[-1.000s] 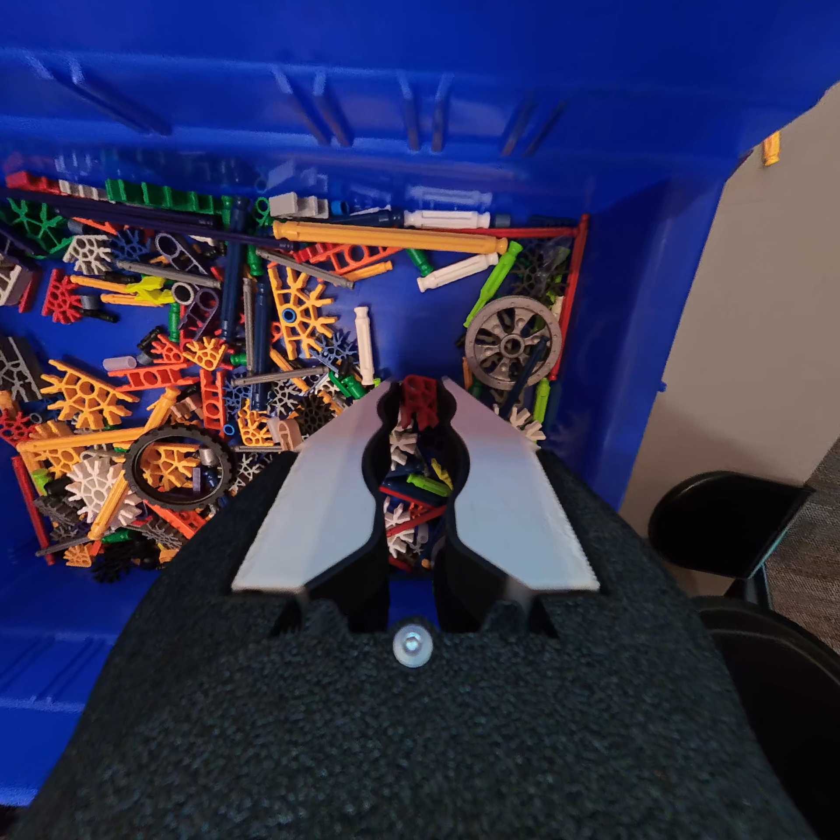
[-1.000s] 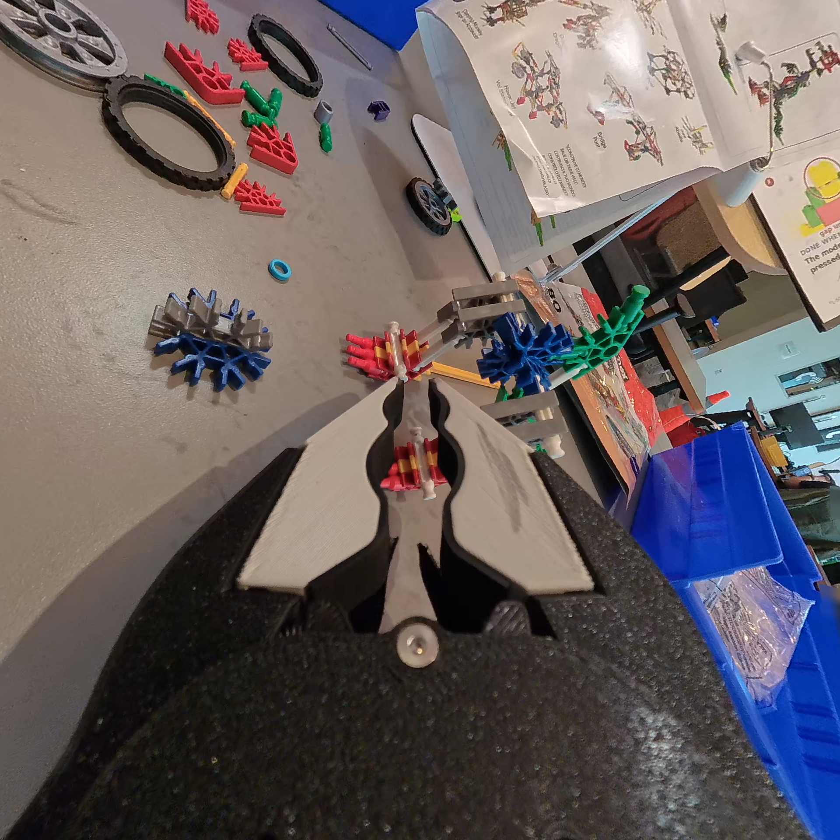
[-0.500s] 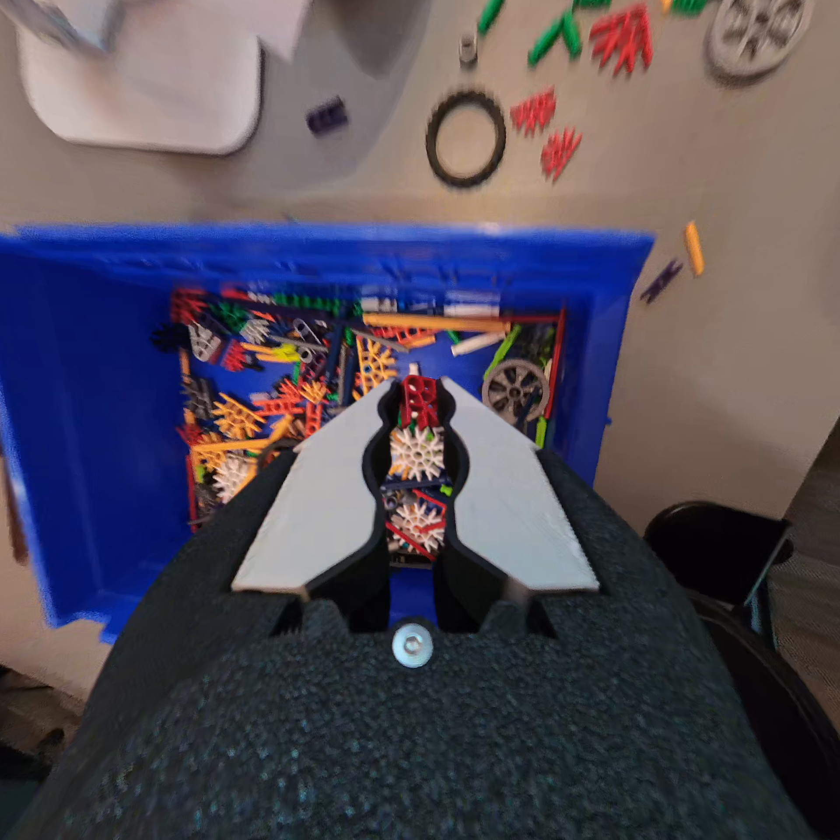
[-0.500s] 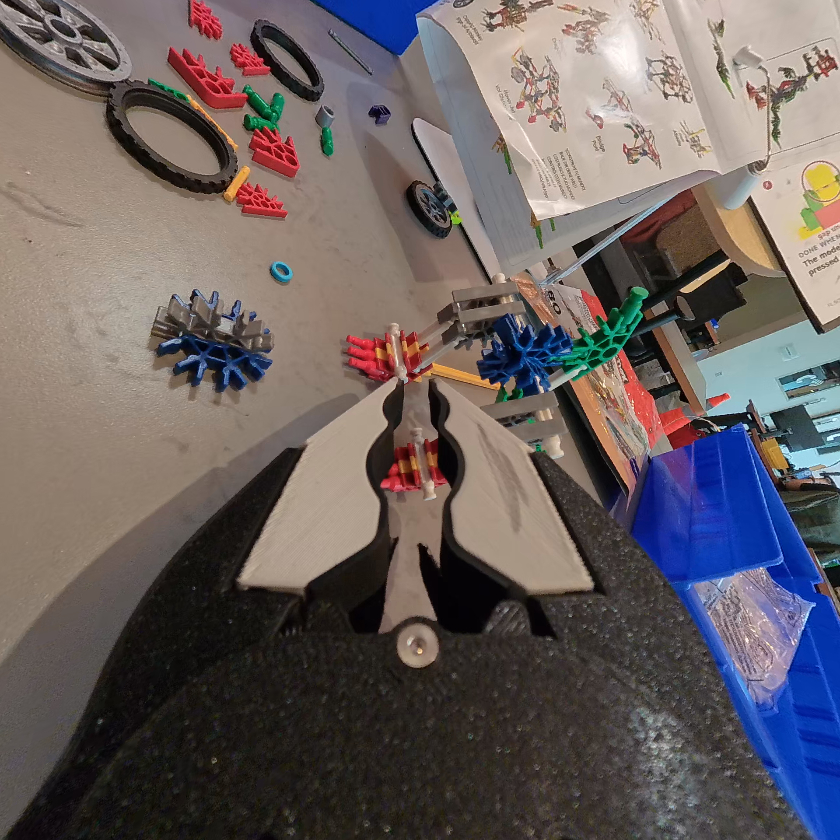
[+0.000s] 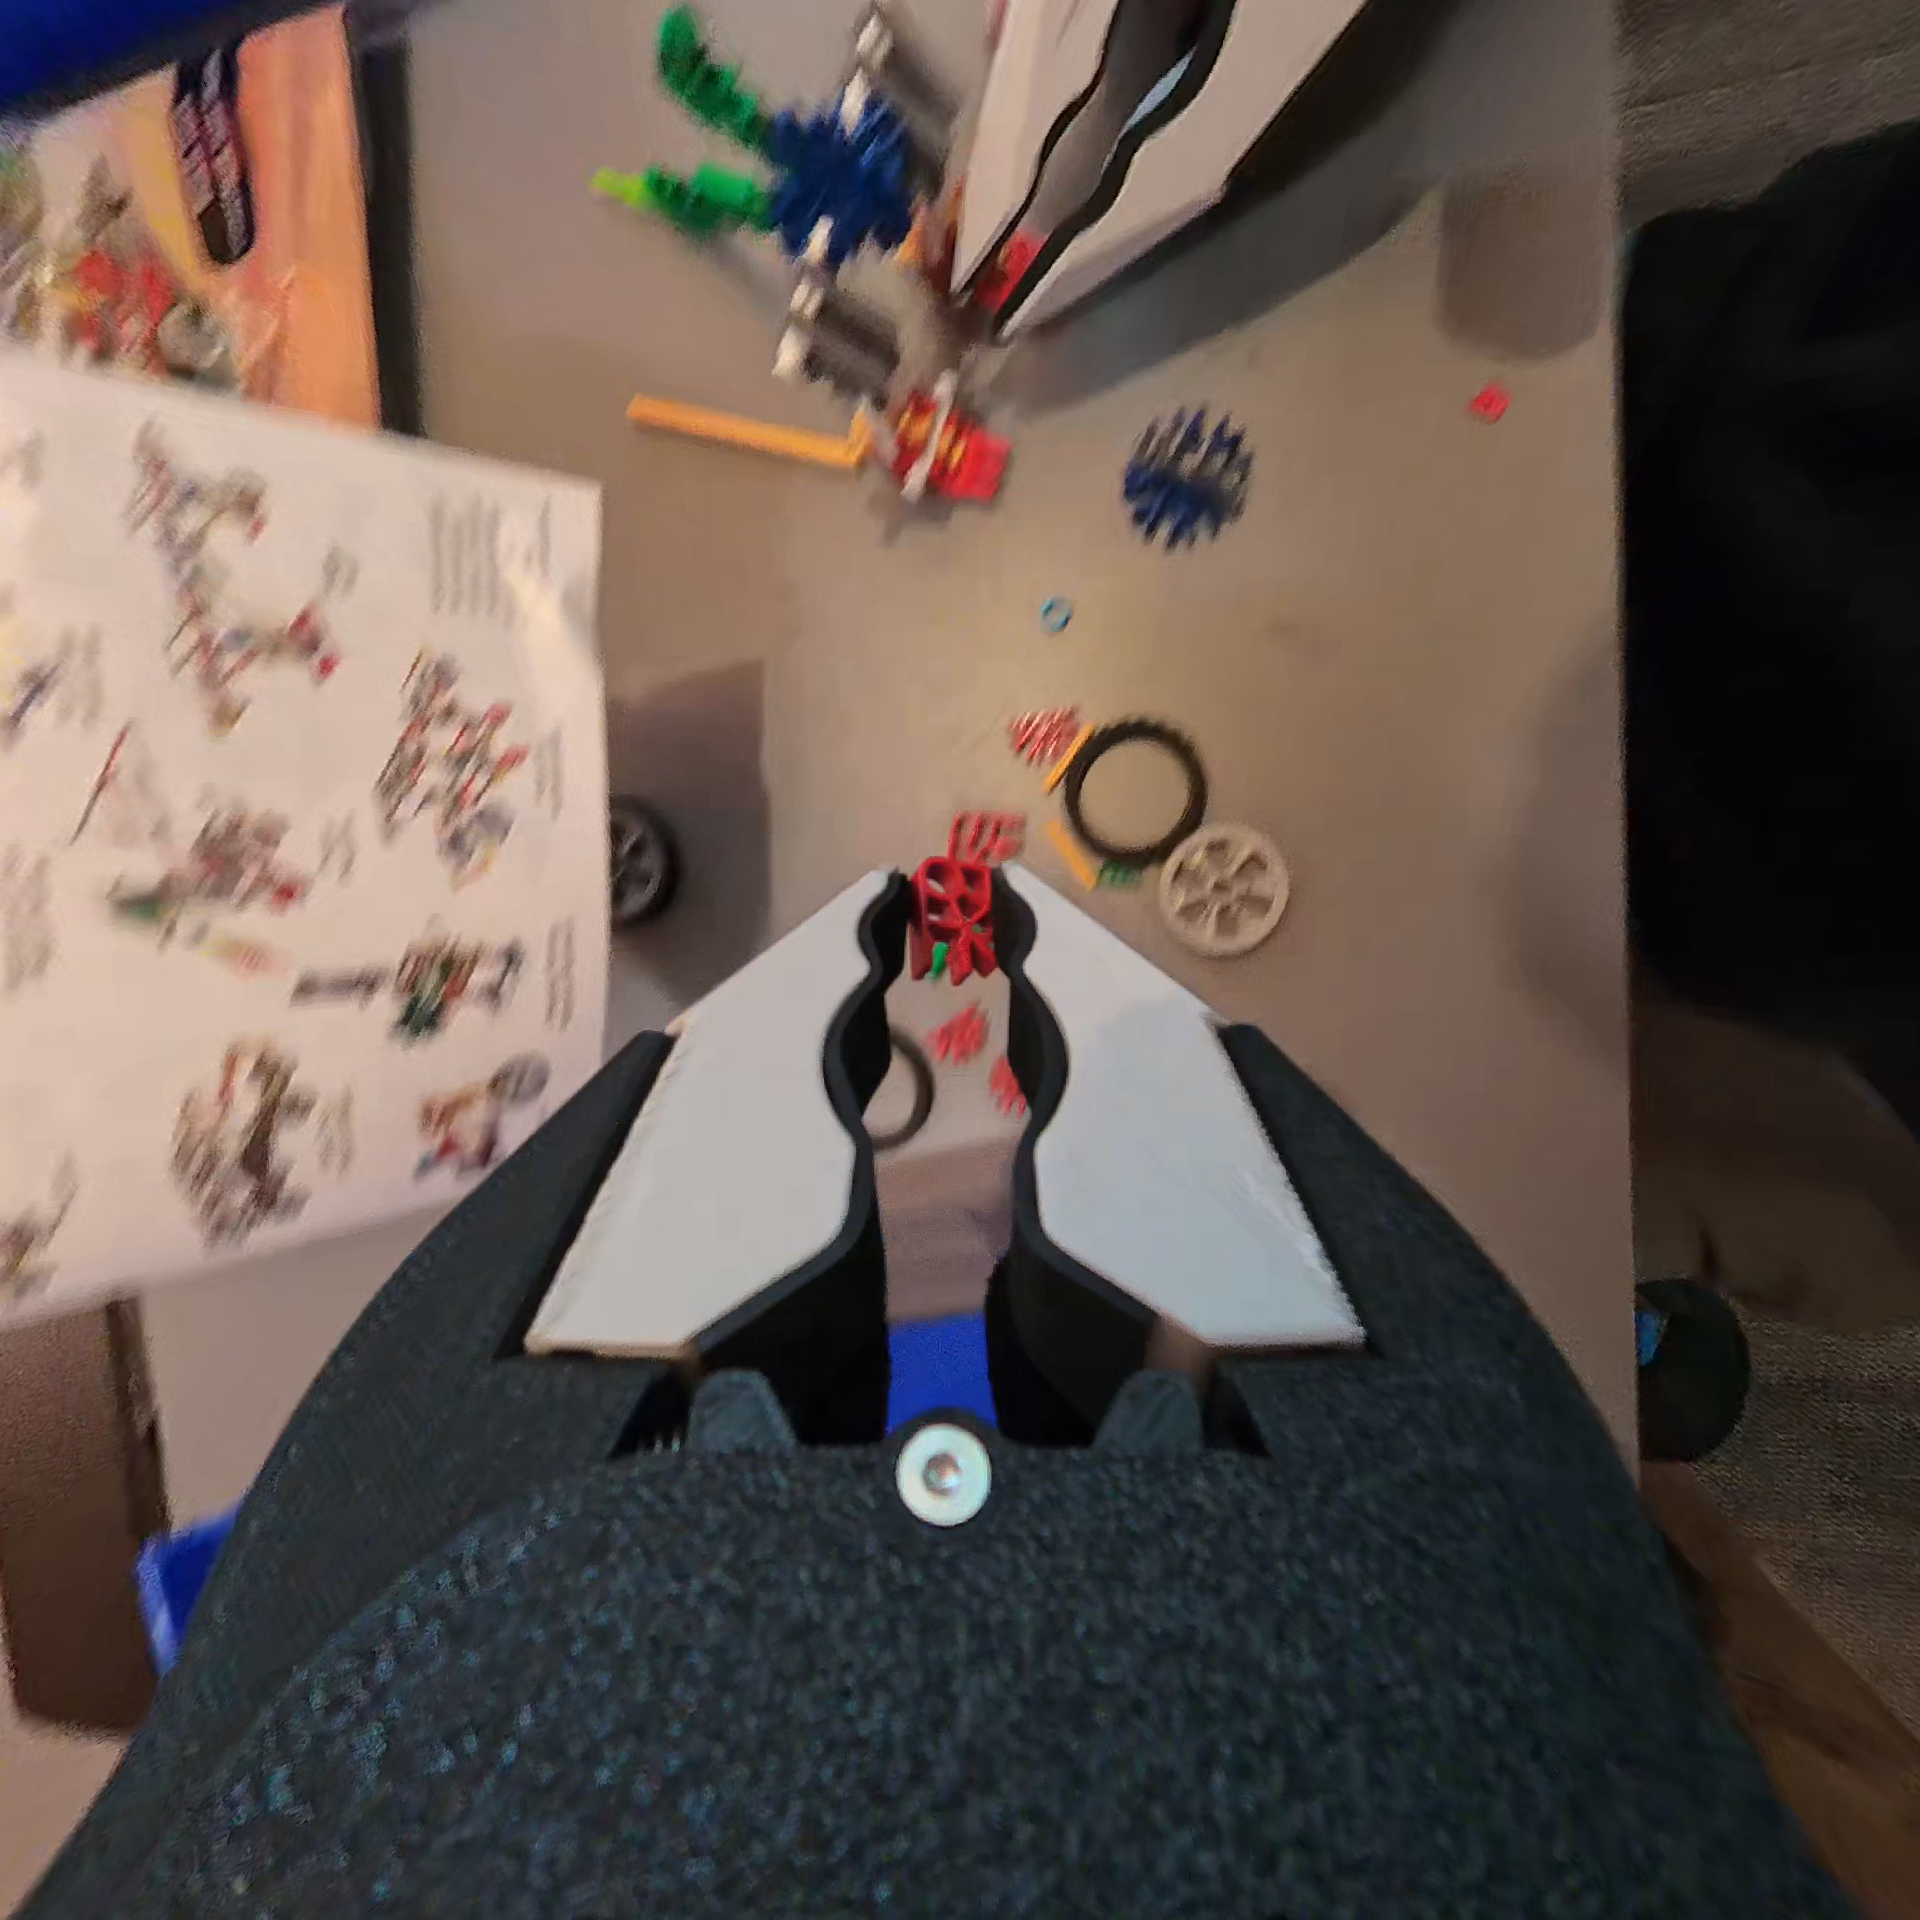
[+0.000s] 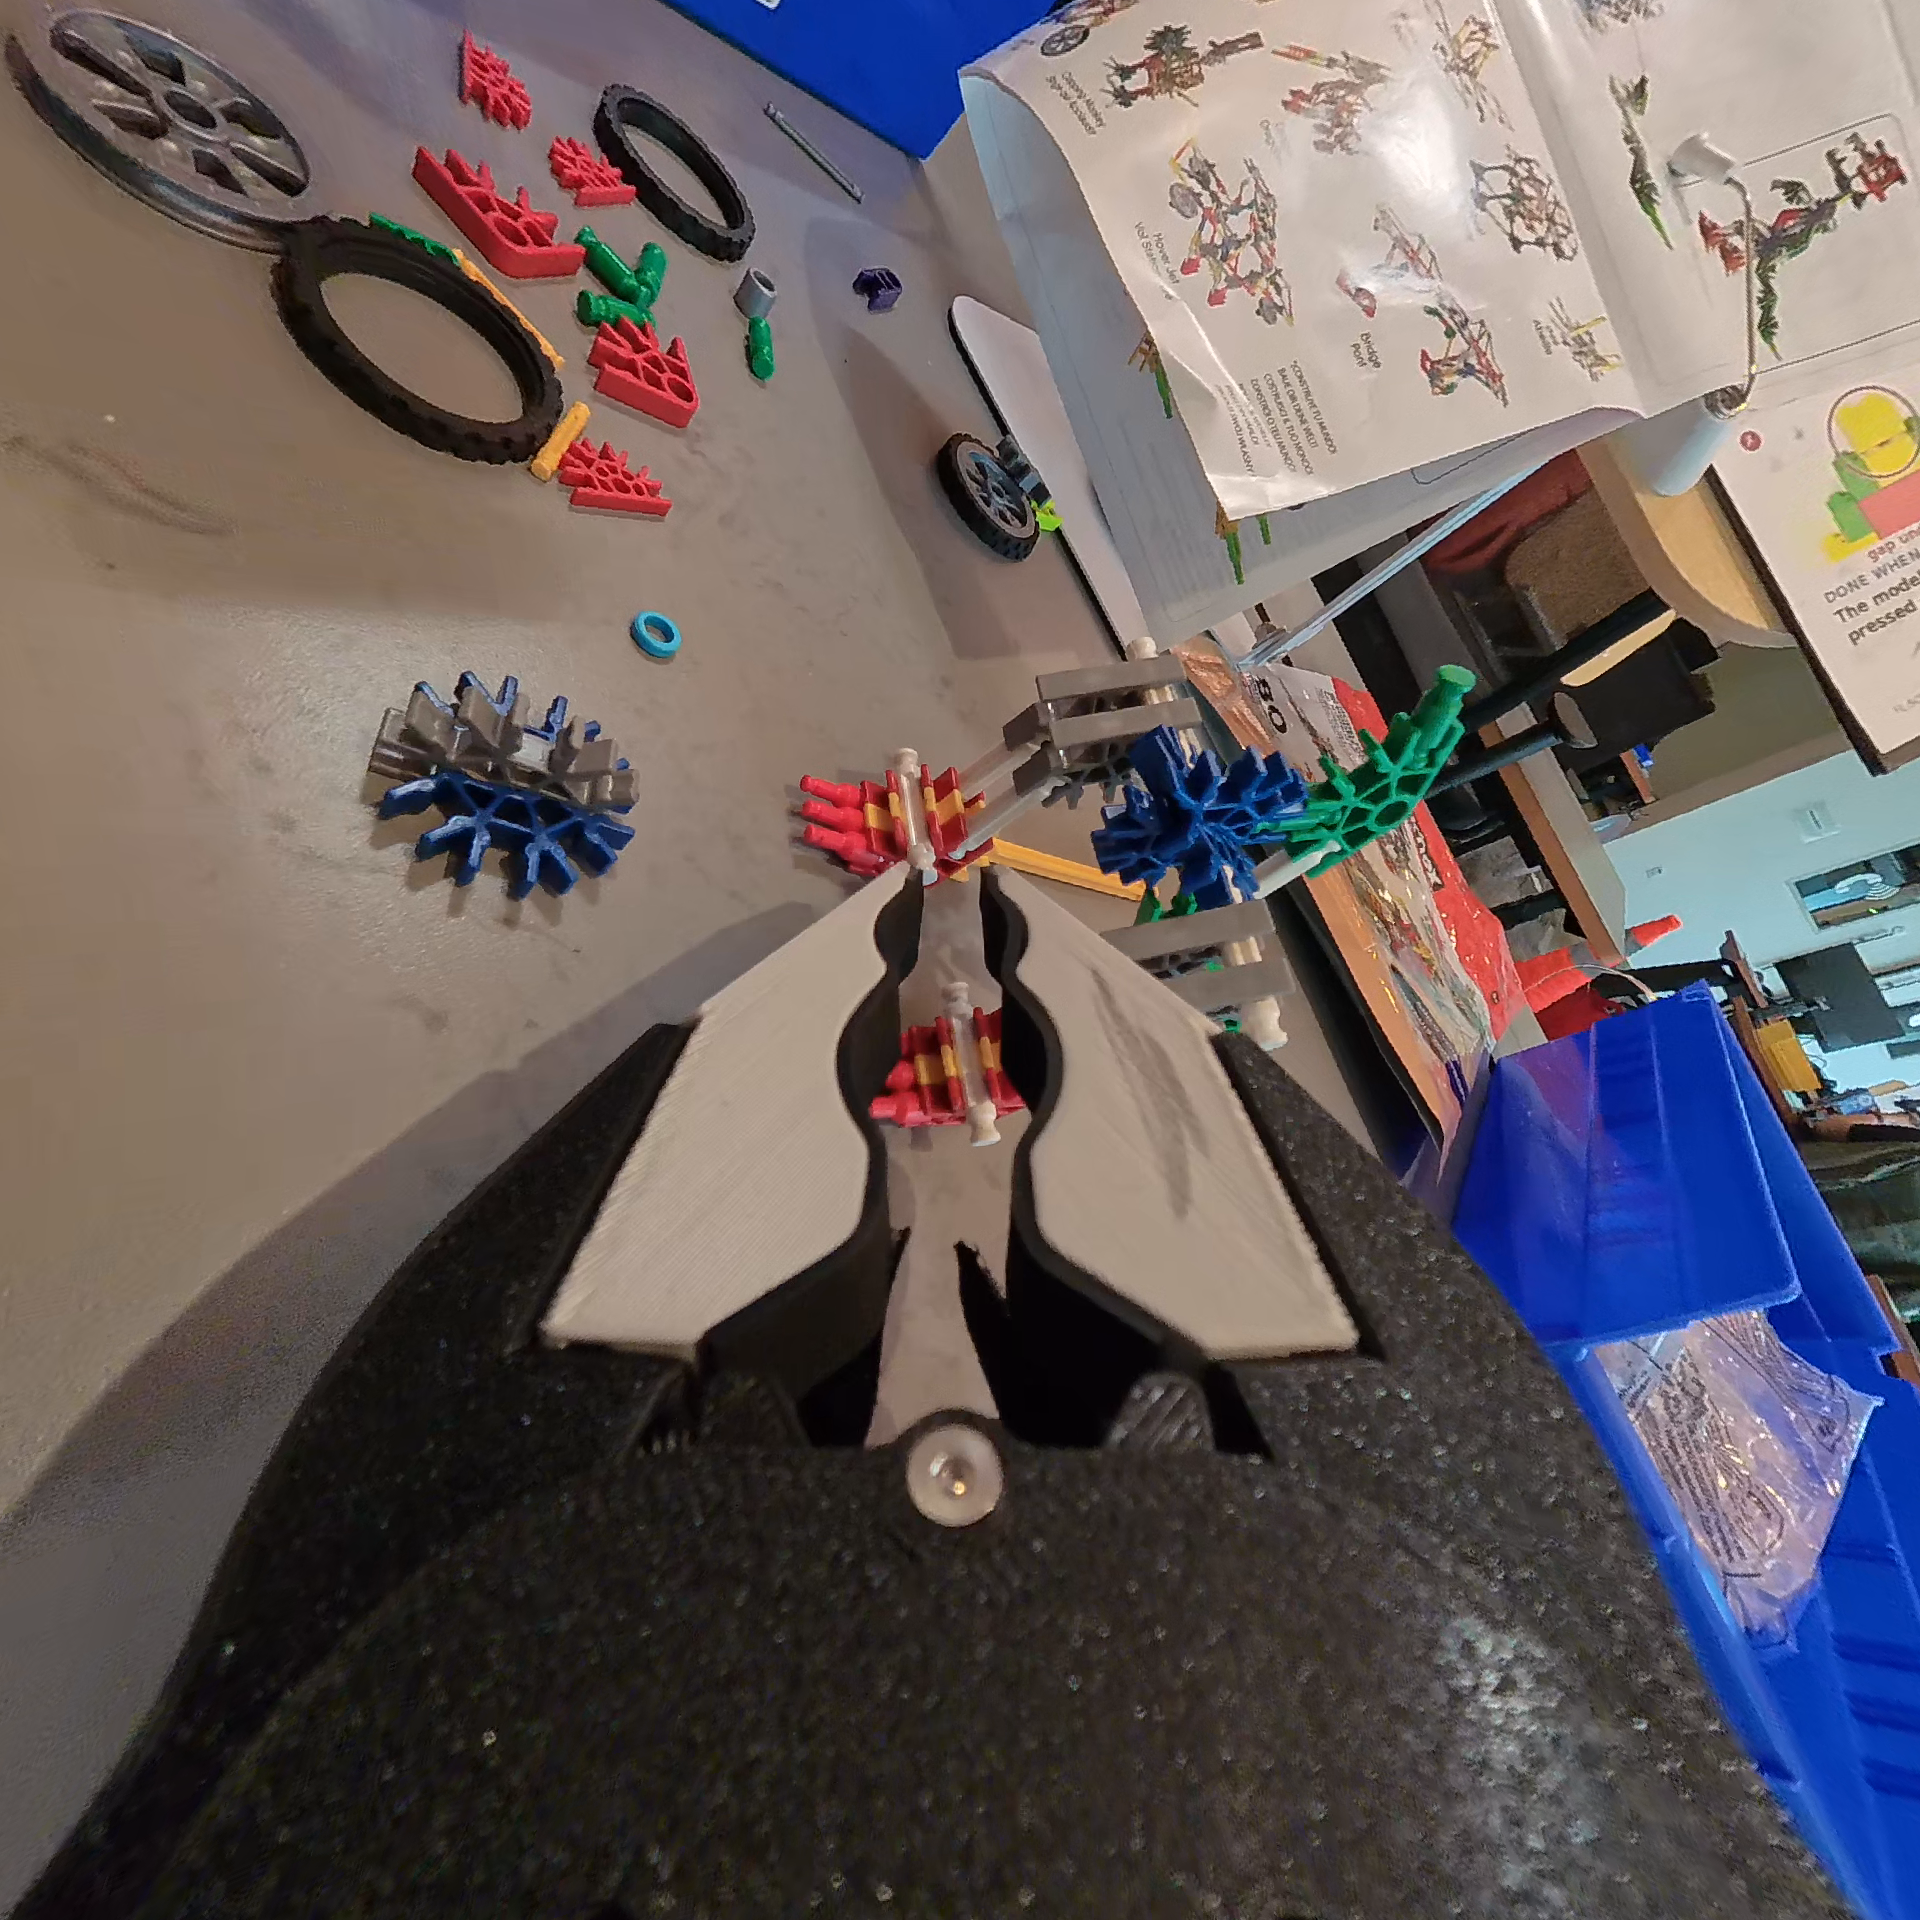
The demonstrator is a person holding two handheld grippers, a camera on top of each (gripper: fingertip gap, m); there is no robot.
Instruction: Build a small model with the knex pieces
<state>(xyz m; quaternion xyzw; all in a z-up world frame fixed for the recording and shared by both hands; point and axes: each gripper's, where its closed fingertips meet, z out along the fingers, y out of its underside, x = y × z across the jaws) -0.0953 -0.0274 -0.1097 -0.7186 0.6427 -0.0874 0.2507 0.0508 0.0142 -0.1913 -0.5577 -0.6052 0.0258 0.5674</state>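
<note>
While the left gripper [image 5: 948, 902] has its jaws pinched on a small red connector [image 5: 954, 920] mid-frame above the worktop [image 5: 1351, 644], the right gripper [image 6: 951, 883] nips the rod model [image 6: 1049, 800], centre frame. Connector looks light, stiff plastic; edge grip suits.

Grey tabletop [image 6: 208, 935]: black tyre ring [image 6: 416, 343] touching grey spoked wheel [image 6: 156, 114]; blue-grey connector stack [image 6: 509, 790] near blue ring [image 6: 657, 634]; instruction sheet [image 6: 1351, 208] propped upright.

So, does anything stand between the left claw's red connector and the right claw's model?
Nothing upright. Between red connector and model, only loose pieces lie flat on the table: black tyre, blue ring.
</note>
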